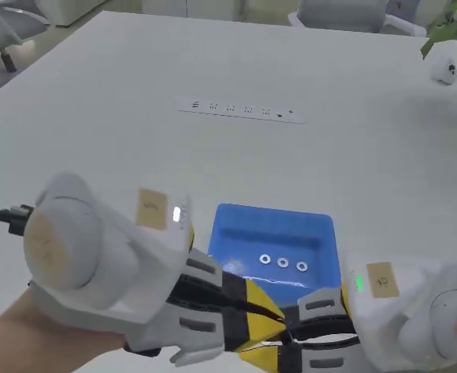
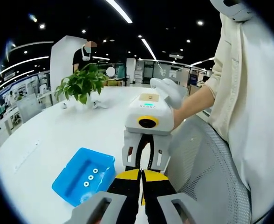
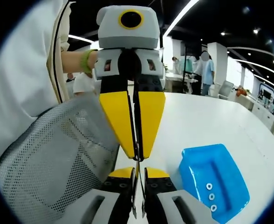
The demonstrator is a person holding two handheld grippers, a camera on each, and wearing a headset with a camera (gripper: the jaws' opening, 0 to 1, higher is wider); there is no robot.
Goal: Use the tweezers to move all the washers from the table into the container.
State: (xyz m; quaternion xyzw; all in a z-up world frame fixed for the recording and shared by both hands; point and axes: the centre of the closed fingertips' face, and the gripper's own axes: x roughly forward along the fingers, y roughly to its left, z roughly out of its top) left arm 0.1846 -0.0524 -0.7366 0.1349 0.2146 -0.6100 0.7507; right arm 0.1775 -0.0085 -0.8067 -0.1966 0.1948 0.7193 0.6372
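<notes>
The white tabletop (image 1: 213, 155) carries the blue container (image 1: 236, 221) near its front edge, just beyond the grippers. The left gripper (image 2: 141, 175) and right gripper (image 3: 138, 173) meet tip to tip at the near edge, probably to pass the tool between them. The left fingers (image 3: 123, 121) are pressed together. The right ones pinch thin metal strips, apparently the tweezers (image 3: 134, 196). Three washers (image 1: 283, 263) lie in a row inside the container, so the transfer looks finished.
</notes>
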